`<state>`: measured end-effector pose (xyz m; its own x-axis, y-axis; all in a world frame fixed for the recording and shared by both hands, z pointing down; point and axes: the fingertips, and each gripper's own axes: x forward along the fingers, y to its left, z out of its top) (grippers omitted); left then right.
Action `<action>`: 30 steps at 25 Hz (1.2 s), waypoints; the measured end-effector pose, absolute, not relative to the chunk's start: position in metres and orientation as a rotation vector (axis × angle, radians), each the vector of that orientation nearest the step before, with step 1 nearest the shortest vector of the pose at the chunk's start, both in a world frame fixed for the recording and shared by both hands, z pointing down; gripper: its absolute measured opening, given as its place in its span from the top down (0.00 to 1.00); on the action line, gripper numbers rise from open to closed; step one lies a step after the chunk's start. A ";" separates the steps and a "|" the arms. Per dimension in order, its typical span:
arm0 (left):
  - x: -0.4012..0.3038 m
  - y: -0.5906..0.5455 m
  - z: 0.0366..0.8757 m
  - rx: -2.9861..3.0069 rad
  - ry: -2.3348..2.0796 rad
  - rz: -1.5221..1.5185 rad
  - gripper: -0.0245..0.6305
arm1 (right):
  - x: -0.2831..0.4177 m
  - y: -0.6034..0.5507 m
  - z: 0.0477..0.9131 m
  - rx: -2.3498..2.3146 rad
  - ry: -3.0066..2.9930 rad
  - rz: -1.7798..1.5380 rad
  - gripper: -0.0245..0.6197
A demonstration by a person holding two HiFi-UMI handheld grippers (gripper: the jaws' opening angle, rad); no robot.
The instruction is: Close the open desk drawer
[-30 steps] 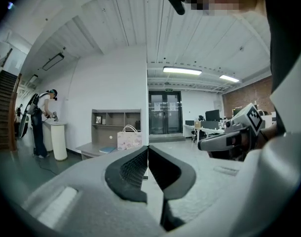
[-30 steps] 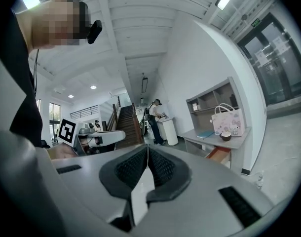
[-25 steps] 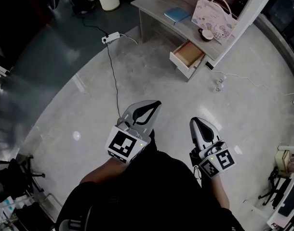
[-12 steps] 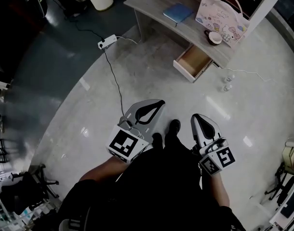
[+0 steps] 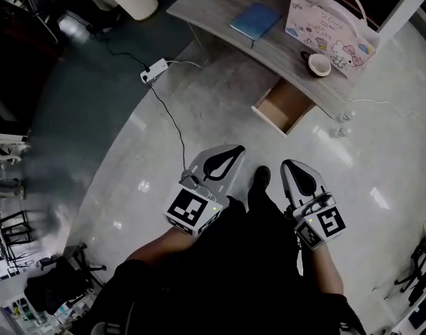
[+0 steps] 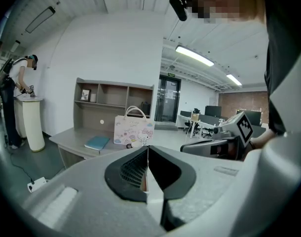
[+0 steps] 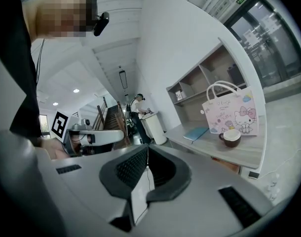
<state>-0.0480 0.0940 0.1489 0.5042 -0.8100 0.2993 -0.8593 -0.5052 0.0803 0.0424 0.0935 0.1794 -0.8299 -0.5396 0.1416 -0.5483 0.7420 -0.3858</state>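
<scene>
The jaws of the left gripper (image 5: 234, 150) are together with nothing between them, and the jaws of the right gripper (image 5: 292, 165) are also together and empty. Both grippers are held over the pale shiny floor (image 5: 164, 138), well apart from the open drawer with a brown wooden inside and a white front (image 5: 286, 107). The drawer sticks out from under the front edge of the grey wooden table (image 5: 213, 5), below the brown and white cup (image 5: 318, 63). I judge the step in hand to be the approach. To do it well, one closed gripper should meet the middle of the drawer front, not a corner. It should then push straight towards the table until the front is flush, so that the drawer does not jam.
</scene>
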 end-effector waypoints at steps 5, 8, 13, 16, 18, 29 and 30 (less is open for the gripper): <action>-0.055 0.043 0.184 2.493 -1.383 0.389 0.95 | 0.037 0.044 0.213 0.927 -2.851 0.679 0.94; -0.059 0.013 0.218 2.482 -1.337 0.432 0.95 | 0.034 0.018 0.251 0.958 -2.784 0.713 0.94; -0.070 -0.034 0.290 2.434 -1.292 0.449 0.95 | 0.029 -0.018 0.320 1.025 -2.694 0.767 0.94; -0.075 -0.055 0.327 2.431 -1.274 0.461 0.95 | 0.023 -0.028 0.357 1.052 -2.658 0.791 0.94; -0.073 -0.063 0.350 2.427 -1.265 0.455 0.95 | 0.020 -0.031 0.381 1.063 -2.643 0.796 0.94; -0.062 -0.064 0.496 2.352 -1.174 0.526 0.95 | 0.009 -0.013 0.511 1.083 -2.580 0.963 0.78; -0.061 -0.063 0.507 2.348 -1.165 0.531 0.95 | 0.010 -0.012 0.522 1.079 -2.569 0.978 0.77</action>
<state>-0.0609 -0.0633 0.5066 0.5660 -0.6344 0.5265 -0.8135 -0.5334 0.2317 0.0095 -0.0119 0.5222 -0.7179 -0.5680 0.4025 -0.6919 0.5181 -0.5029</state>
